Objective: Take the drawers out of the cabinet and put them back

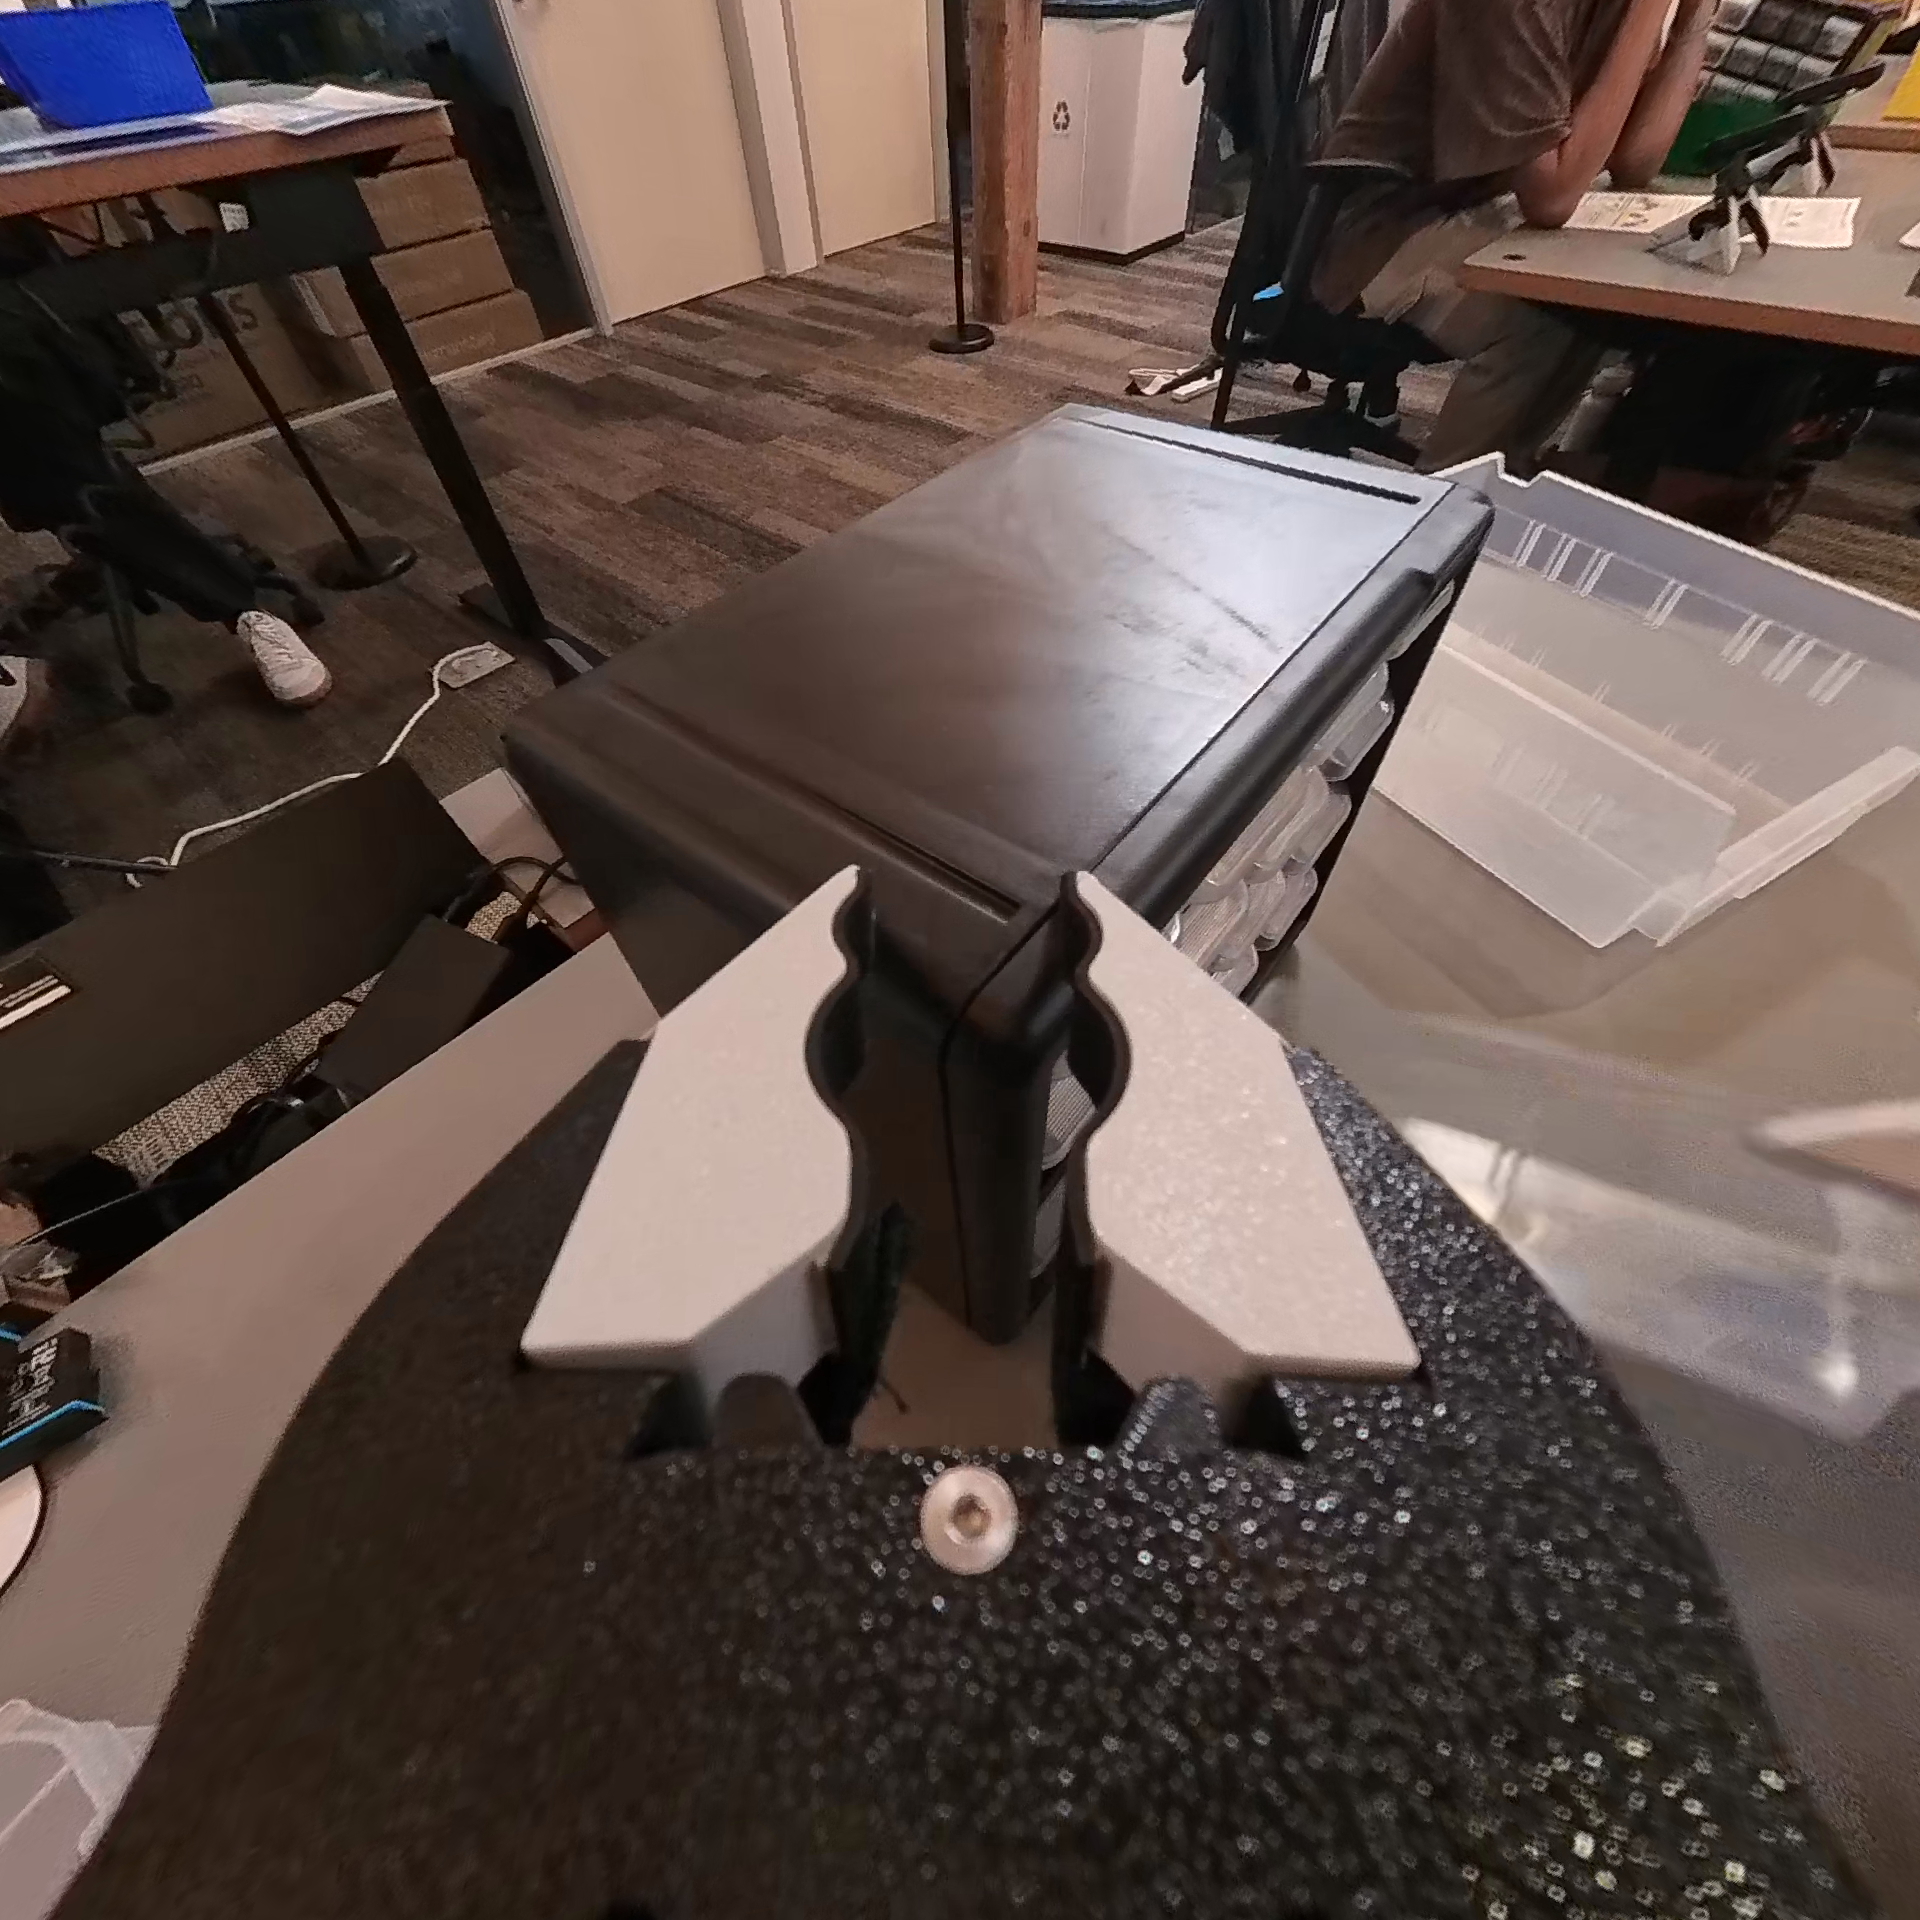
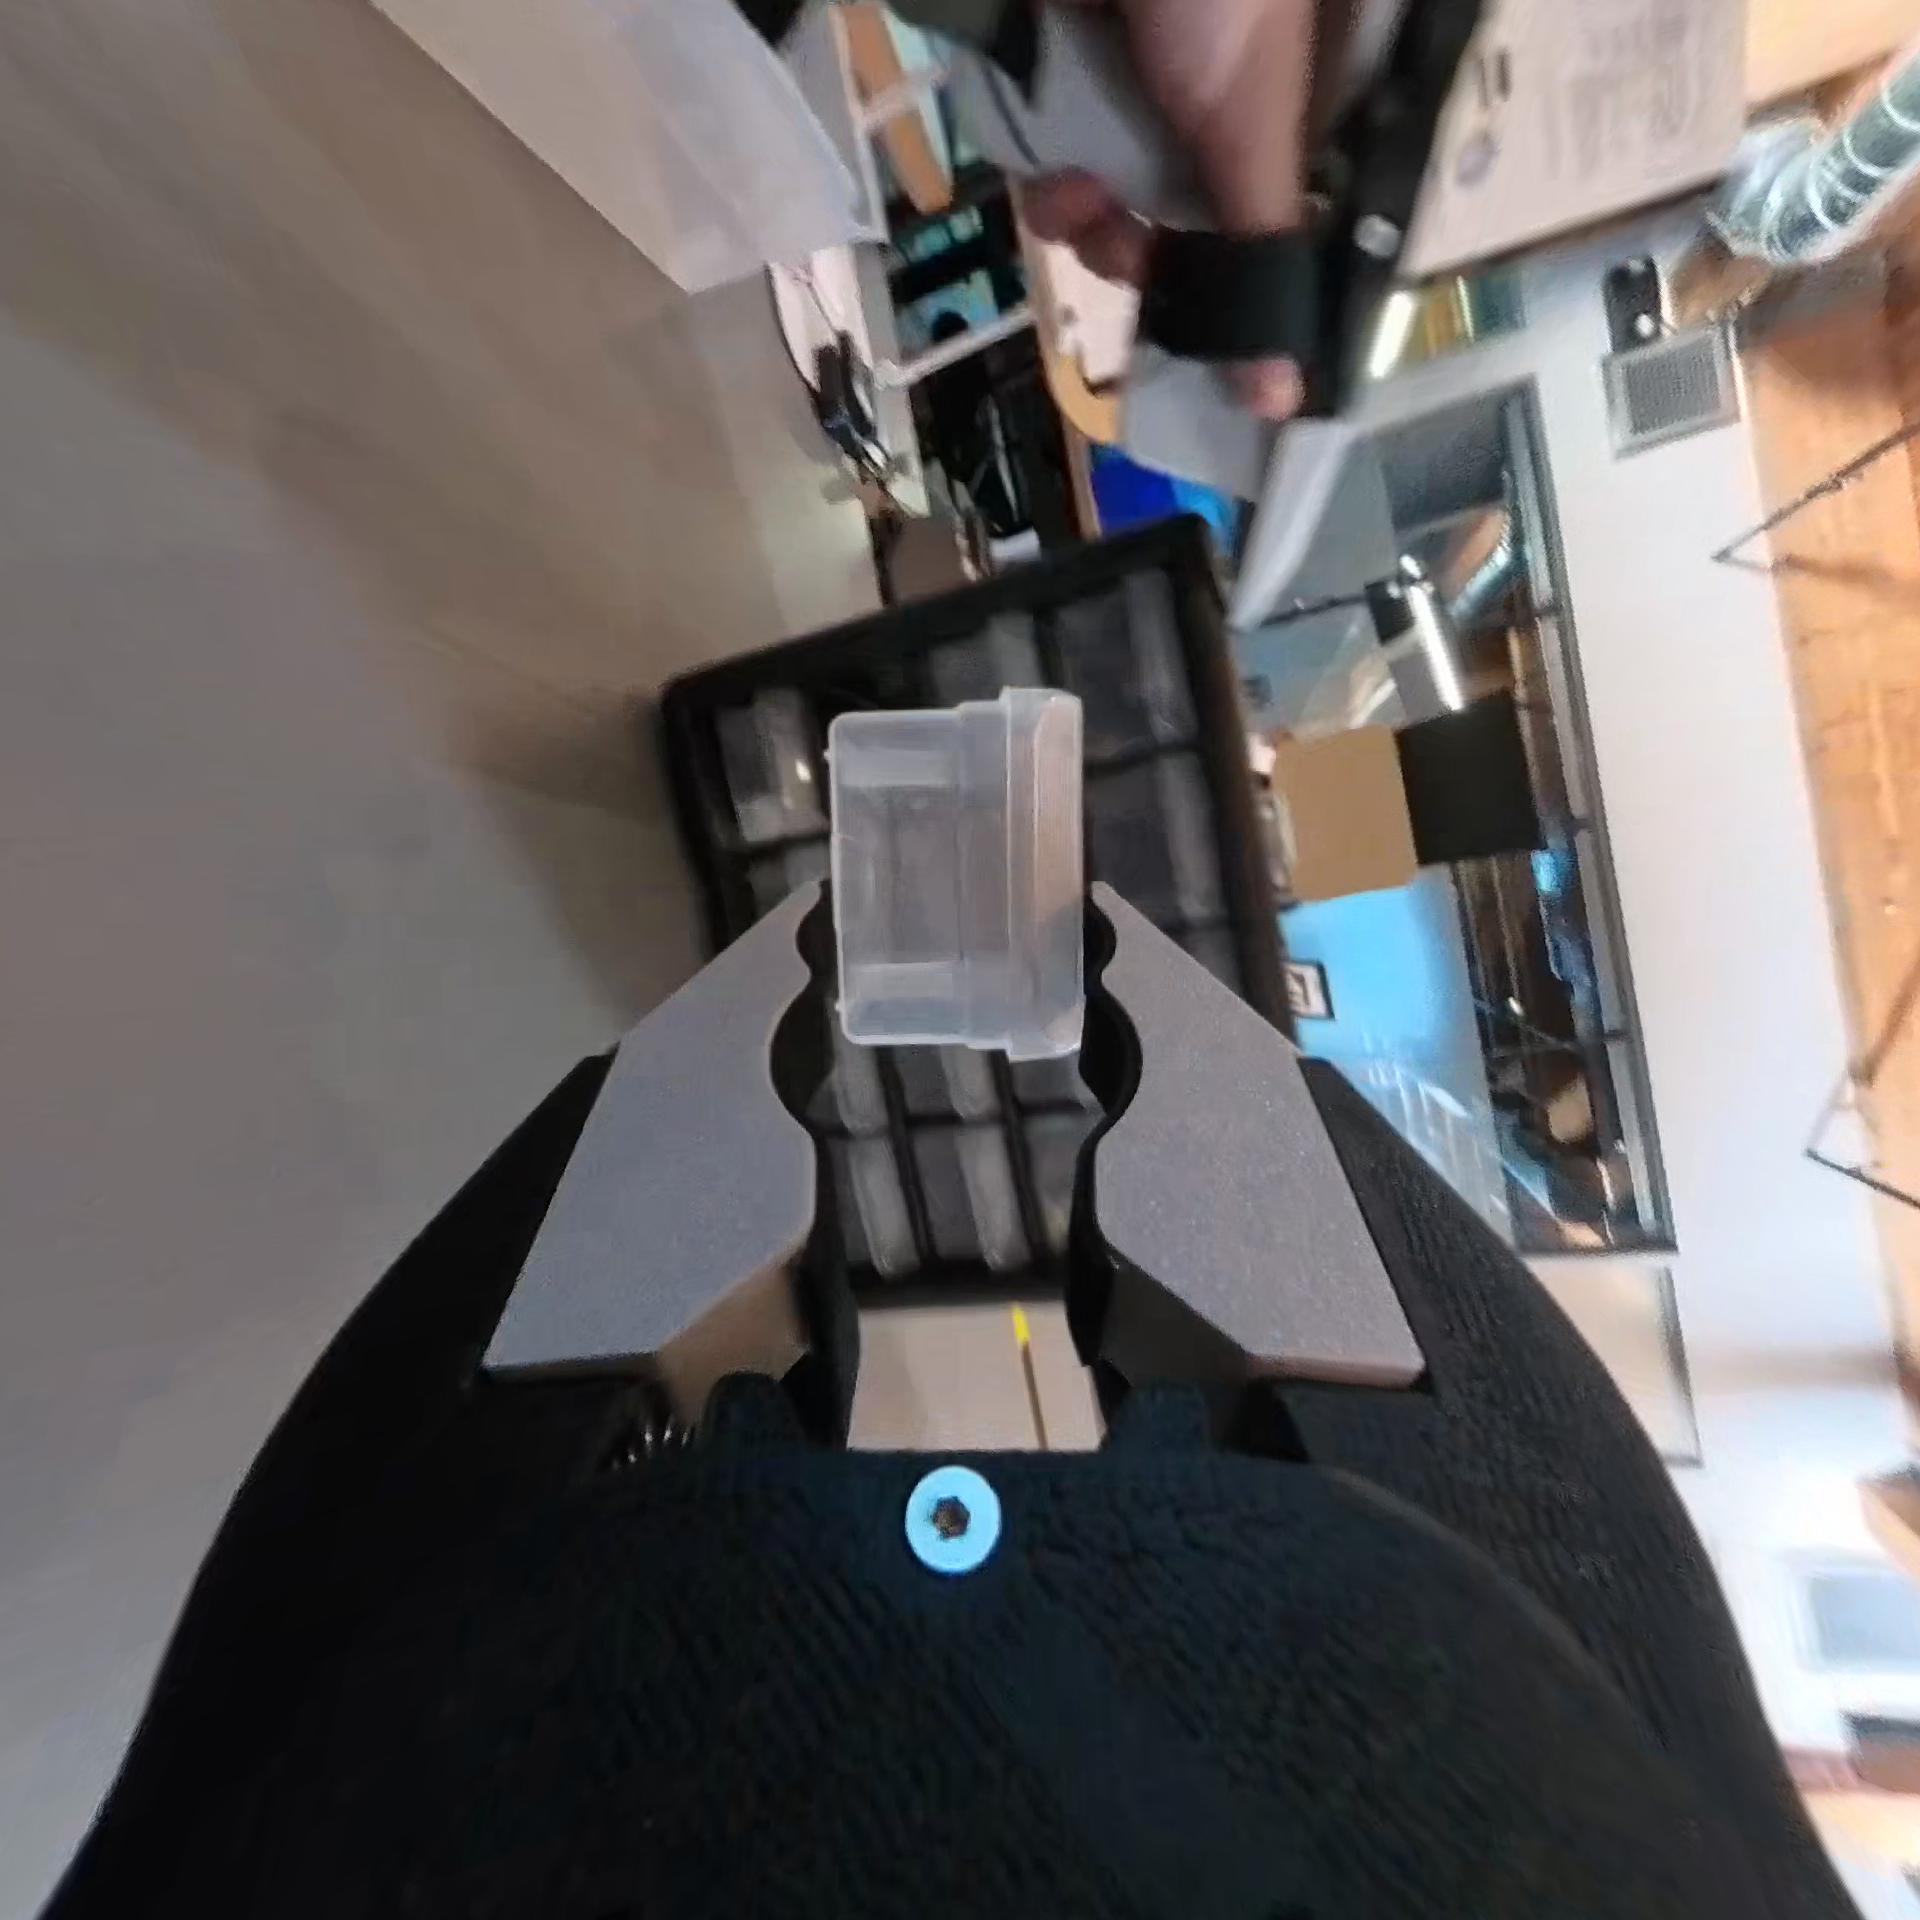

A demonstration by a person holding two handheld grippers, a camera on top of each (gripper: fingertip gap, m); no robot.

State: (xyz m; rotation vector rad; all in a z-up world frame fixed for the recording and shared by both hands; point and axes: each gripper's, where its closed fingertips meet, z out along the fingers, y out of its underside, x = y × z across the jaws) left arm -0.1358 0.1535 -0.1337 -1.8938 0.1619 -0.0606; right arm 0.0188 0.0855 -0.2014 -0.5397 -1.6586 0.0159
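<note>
The black cabinet (image 1: 1039, 665) stands on the grey table, with its rows of small clear drawers (image 1: 1262, 862) facing right. My left gripper (image 1: 961, 894) is shut on the cabinet's near top corner, one finger on each side. In the right wrist view, which is rolled sideways, my right gripper (image 2: 956, 914) is shut on a small clear drawer (image 2: 935, 821). It holds that drawer in the air in front of the cabinet's face (image 2: 1132, 665). The drawer looks empty.
A large clear plastic bin (image 1: 1621, 727) lies on the table right of the cabinet. A seated person (image 1: 1455, 156) is at a desk at the back right. Another desk (image 1: 208, 166), boxes and cables are on the floor side to the left.
</note>
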